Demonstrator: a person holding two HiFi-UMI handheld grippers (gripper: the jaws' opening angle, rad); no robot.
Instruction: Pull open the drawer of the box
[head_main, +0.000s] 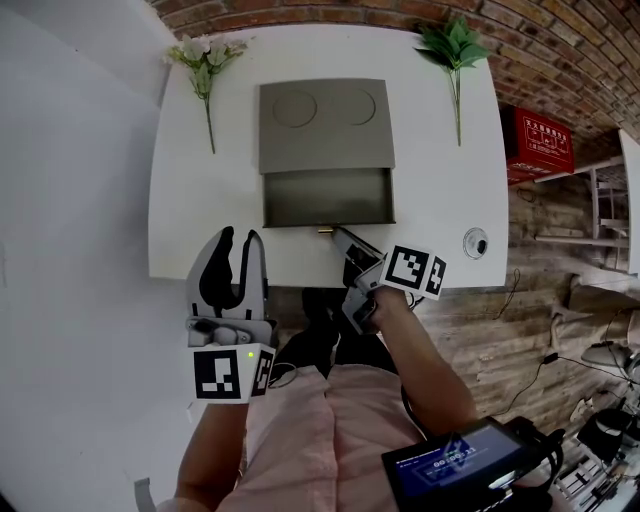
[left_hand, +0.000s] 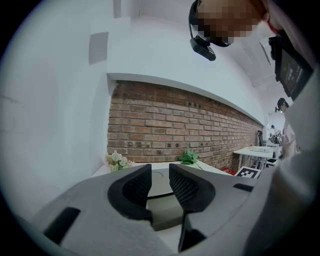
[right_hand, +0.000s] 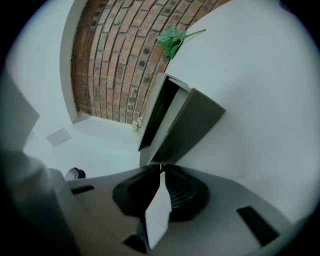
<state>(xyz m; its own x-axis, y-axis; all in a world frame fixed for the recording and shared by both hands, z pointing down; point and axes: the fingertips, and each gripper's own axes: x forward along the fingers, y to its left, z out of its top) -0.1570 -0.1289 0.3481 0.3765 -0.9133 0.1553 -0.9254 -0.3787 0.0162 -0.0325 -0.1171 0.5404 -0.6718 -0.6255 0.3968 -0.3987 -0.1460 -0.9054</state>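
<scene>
A grey box (head_main: 326, 120) with two round marks on its lid stands at the middle of the white table (head_main: 180, 230). Its drawer (head_main: 328, 197) is slid out toward the table's front edge. My right gripper (head_main: 340, 234) is shut on the small gold handle (head_main: 326, 230) at the drawer's front. In the right gripper view the pads meet on that handle (right_hand: 160, 164), with the drawer (right_hand: 187, 125) just beyond the right gripper (right_hand: 161, 169). My left gripper (head_main: 239, 236) hovers open at the table's front left, empty. Past the left gripper (left_hand: 160, 172) I see the box (left_hand: 161, 182).
A white flower sprig (head_main: 205, 55) lies at the table's back left and a green leaf sprig (head_main: 453, 45) at the back right. A small round object (head_main: 475, 242) sits near the front right corner. A red crate (head_main: 538, 142) stands on the floor right of the table.
</scene>
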